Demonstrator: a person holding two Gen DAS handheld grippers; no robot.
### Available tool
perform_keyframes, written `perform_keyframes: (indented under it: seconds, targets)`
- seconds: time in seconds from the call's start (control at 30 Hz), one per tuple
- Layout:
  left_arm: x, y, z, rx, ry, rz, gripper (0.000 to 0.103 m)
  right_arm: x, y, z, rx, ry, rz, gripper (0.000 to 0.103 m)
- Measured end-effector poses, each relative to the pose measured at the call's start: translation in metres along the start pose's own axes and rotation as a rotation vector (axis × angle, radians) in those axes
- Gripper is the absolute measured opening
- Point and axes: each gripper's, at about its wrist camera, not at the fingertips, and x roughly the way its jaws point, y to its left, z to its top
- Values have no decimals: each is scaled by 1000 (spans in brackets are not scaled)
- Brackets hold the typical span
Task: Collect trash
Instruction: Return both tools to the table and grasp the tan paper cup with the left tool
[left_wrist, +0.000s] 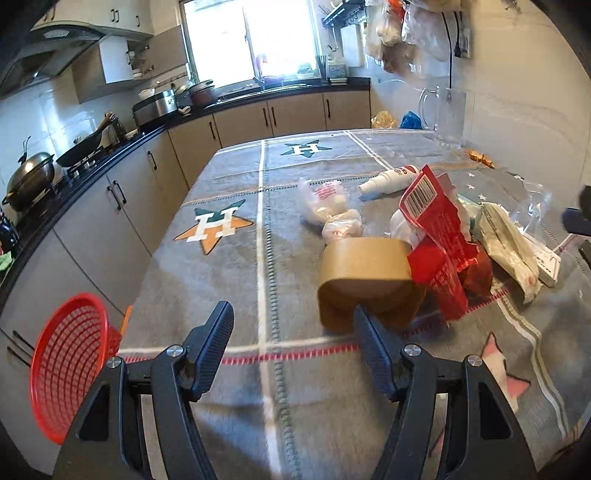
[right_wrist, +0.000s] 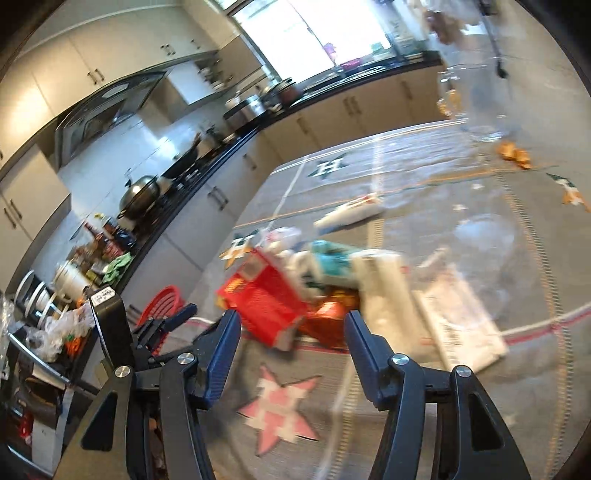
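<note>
Near table edge: bare grey cloth (left_wrist: 221, 369) ahead of left gripper (left_wrist: 291, 317), jaws apart with nothing between
Left half of table: open cloth right up to far edge, free to cross
Centre right: brown paper cup (left_wrist: 365, 280) lying on its side just beyond left gripper's right finger, blocking that line
Right side: red wrapper (left_wrist: 439, 236), pale packets (left_wrist: 509, 243) and clear plastic heaped together, touching
Behind heap: white bottle (left_wrist: 388, 181) lying flat, knotted plastic bag (left_wrist: 332, 210) beside it
Far right corner: clear jug (left_wrist: 443, 110) upright by wall
Off left edge: red basket (left_wrist: 66, 362), mouth tilted toward table
Right gripper (right_wrist: 291, 332): jaws apart, empty, pink star patch below, heap directly ahead
</note>
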Motion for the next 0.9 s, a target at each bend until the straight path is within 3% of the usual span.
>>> perform_keyframes:
  seconds: [0.3,0.33,0.4,0.47,0.73,0.9]
  targets:
    - [27,-4,13,8,53,-57,64,-37,-47,-1,65,-77,-101,63]
    - [31,-4,15,-2,61,-57,61,-39,-51,0,72,-84,-120,63]
    - [37,-6,16,-14,88,-74,37,-44,-59,1,82,-106,-168,63]
    - [41,-8,17,-38,106,-94,26,-42,-65,2,70,-112,-230,64]
    - [32,-9,16,-74,79,-75,12,-8,-70,10,10,-78,-365,77]
    - [19,-6,12,-85,55,-67,5,16,-73,19,-22,-67,-462,77]
